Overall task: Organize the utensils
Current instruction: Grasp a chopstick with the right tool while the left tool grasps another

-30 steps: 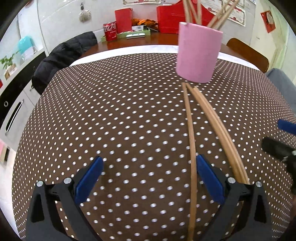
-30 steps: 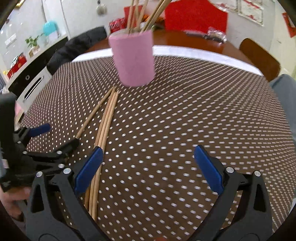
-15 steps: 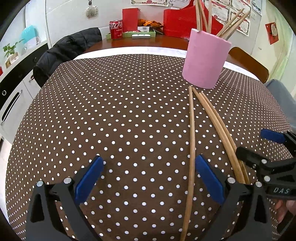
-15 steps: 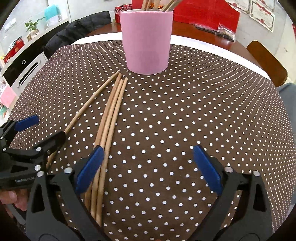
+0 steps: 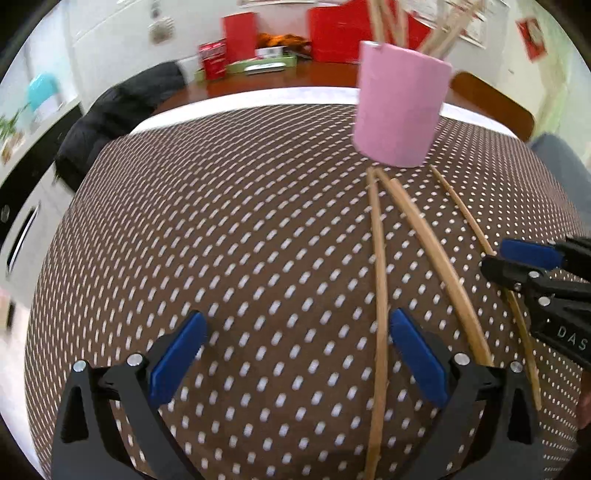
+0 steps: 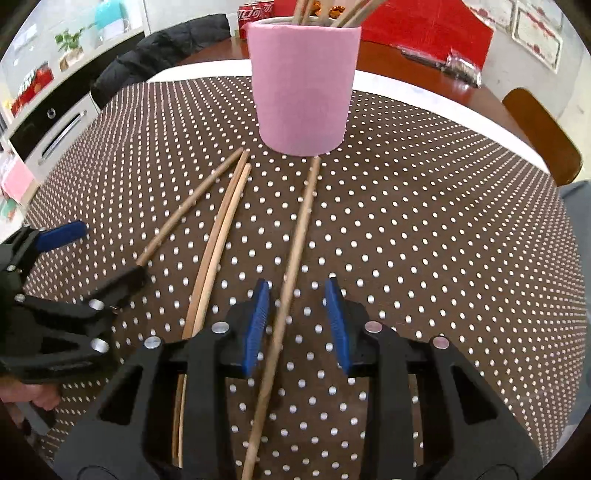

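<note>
On the polka-dot tablecloth (image 6: 424, 229), one chopstick (image 6: 295, 243) has been drawn away from the three others (image 6: 218, 236), which half a second ago lay bunched beside it, and it now runs between the blue pads of the right gripper (image 6: 297, 321). Those jaws, spread wide a second ago, are closing around it, though a gap is still seen on each side and no pinch has yet been made. A pickup is judged to be in hand, with the pink holder (image 6: 303, 85), already stocked with chopsticks, as the likely destination just beyond its far tip. The left gripper (image 5: 291, 354) is held wide open over the cloth, nothing between its fingers. Behind, a wooden table (image 6: 436, 79), red boxes (image 6: 424, 26), a dark jacket (image 6: 162, 55) and a wooden chair (image 6: 539, 129) are seen.
</note>
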Tool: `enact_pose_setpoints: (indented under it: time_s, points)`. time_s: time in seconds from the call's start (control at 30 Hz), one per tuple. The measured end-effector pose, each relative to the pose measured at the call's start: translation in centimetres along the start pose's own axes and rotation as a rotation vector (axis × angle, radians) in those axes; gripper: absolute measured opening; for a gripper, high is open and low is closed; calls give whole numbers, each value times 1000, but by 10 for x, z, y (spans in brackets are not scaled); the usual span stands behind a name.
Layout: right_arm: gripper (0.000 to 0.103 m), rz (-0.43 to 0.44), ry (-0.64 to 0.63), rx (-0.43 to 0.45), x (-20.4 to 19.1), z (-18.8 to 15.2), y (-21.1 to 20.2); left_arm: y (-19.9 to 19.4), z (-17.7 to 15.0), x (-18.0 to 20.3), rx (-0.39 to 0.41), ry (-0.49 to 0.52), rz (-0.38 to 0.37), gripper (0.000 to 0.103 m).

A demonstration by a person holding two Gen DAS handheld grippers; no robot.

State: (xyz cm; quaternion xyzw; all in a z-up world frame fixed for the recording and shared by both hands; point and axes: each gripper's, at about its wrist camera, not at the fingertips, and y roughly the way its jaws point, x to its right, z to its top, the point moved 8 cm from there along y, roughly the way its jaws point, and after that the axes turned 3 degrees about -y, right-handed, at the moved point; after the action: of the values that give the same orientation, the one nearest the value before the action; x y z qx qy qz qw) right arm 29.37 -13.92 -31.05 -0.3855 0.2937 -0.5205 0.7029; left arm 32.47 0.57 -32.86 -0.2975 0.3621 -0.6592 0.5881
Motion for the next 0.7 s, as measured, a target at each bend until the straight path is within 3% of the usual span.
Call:
enact_pose_setpoints:
  time_s: [0.13,0.2,0.23,0.3,0.37,0.43,0.57,0.7]
  points:
    - [32,18,-11,-15,1,13,7,10,21,14,-18,94,12,97]
    - [31,4,-44,-22,1,14,7,11,26,21,-28,94,-57,81]
    - [30,4,-54,-22,0,14,8,10,25,24,-36,84,-102,68]
    - [19,13,-66,-19,-6,9,5,6,24,29,-29,119,-113,55]
    - [9,17,-70,-16,-8,5,0,2,23,34,-30,138,-128,26]
    - [8,70,-67,-12,-12,-2,-1,-1,20,39,-46,143,-149,5]
    - [8,121,-46,0,-11,1,1,-7,12,46,-57,122,-176,5]
    - [9,75,-79,2,-8,13,10,-2,19,43,-62,104,-148,11]
